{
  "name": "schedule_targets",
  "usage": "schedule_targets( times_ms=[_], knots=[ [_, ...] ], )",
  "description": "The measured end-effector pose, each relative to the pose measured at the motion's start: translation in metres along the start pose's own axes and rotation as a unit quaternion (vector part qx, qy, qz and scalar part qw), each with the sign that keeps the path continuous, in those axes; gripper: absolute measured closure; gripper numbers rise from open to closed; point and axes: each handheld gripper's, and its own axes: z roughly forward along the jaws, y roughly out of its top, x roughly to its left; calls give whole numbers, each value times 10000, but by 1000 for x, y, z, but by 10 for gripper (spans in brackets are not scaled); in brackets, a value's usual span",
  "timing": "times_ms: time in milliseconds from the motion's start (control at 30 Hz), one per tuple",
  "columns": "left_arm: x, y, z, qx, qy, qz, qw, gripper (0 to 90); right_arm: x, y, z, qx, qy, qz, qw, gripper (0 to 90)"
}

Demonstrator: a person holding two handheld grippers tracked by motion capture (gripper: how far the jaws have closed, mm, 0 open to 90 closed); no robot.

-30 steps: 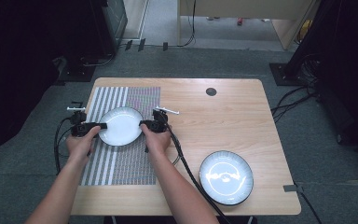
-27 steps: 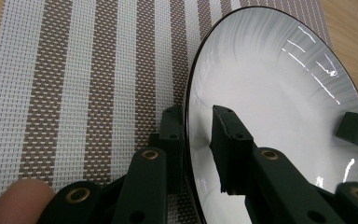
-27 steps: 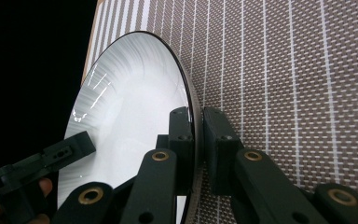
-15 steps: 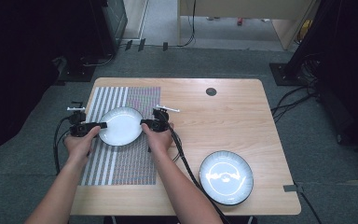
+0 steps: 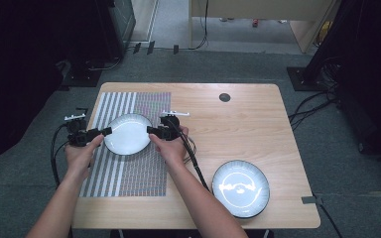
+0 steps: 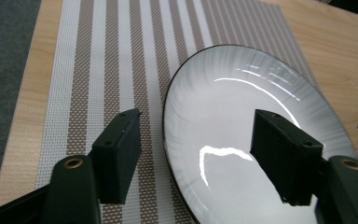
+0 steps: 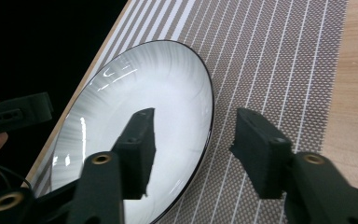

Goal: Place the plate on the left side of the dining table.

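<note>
on the wooden table (image 5: 258,129), a striped placemat (image 5: 129,168) carries a white plate (image 5: 127,134) with a dark rim, lying flat near the mat's far end. a second plate (image 5: 241,188) sits well apart near the right front corner. left gripper (image 5: 106,131) and right gripper (image 5: 151,131) flank the first plate's rim, their jaws just opened, spread wide, pinching nothing.

plate (image 5: 127,134): white, dark rim
placemat (image 5: 129,168): brown-white stripes
second plate (image 5: 240,188): white, rim possibly ribbed grey
table (image 5: 238,124): light wood
</note>
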Motion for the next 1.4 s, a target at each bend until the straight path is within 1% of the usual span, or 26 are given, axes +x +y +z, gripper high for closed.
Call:
schedule_targets(
  times_ms=[33,67,133,167,200,233,300,400,433,467,533,567,600,667,733,800,833,867,900,967,1067,1133,1200,1233,1333,1400],
  knots=[
    [0,0,0,0,0,0,10000,304,2,0,-2,-9,-47,-20,10000,449],
    [-3,-1,-6,-86,-67,48,9999,290,4,1,-5,18,-45,-62,10000,419],
    [-5,-2,-10,-152,-107,67,9998,278,7,1,-12,-20,-11,-158,9999,394],
    [-5,-2,-10,-152,-107,67,9998,275,7,1,-12,-20,-11,-158,9999,394],
    [-7,-4,-13,-201,-146,83,9997,275,8,1,-15,-18,-31,-233,9997,370],
    [-10,-6,-17,-251,-121,168,9995,263,12,1,-25,-6,-159,-392,9991,365],
    [-13,-7,-20,-281,-111,231,9993,255,13,1,-34,-43,-168,-530,9984,351],
    [-19,-9,-26,-292,-146,336,9989,238,15,2,-47,-107,-177,-624,9978,351],
    [-19,-9,-26,-292,-146,336,9989,230,15,2,-47,-107,-177,-624,9978,351],
    [-23,-11,-29,-316,-181,404,9985,217,14,2,-55,-153,-168,-658,9976,348],
    [-27,-12,-32,-332,-244,421,9983,206,13,2,-63,-179,-146,-685,9974,345],
    [-27,-12,-32,-332,-244,421,9983,206,13,2,-63,-179,-146,-685,9974,345],
    [-32,-14,-35,-341,-253,474,9980,206,10,2,-73,-243,-133,-686,9973,337],
    [-37,-16,-37,-375,-209,580,9974,204,8,2,-81,-277,-126,-694,9971,325],
    [-40,-18,-38,-377,-242,588,9973,203,4,3,-90,-323,-178,-695,9969,323],
    [-42,-18,-39,-386,-245,604,9971,203,3,3,-93,-336,-177,-691,9969,319],
    [-44,-19,-41,-385,-315,545,9973,203,-1,3,-104,-392,-180,-688,9967,312],
    [-45,-20,-43,-357,-409,500,9973,203,-2,3,-107,-411,-185,-696,9966,309],
    [-46,-21,-43,-342,-414,501,9973,203,-5,3,-113,-454,-200,-701,9963,304],
    [-49,-23,-46,-342,-394,603,9968,202,-8,3,-120,-501,-248,-711,9959,299],
    [-51,-27,-51,-379,-393,621,9966,201,-15,0,-132,-545,-332,-763,9950,286],
    [-52,-28,-53,-406,-396,613,9965,201,-17,-1,-135,-552,-348,-773,9949,284],
    [-53,-32,-57,-470,-398,611,9962,201,-23,-5,-142,-569,-354,-823,9944,275],
    [-54,-34,-60,-478,-370,671,9959,201,-30,-8,-148,-578,-378,-798,9944,275],
    [-56,-40,-64,-524,-348,714,9955,202,-39,-13,-157,-604,-415,-790,9942,272],
    [-56,-45,-66,-519,-394,733,9952,202,-46,-15,-163,-633,-444,-798,9938,271]
  ],
)
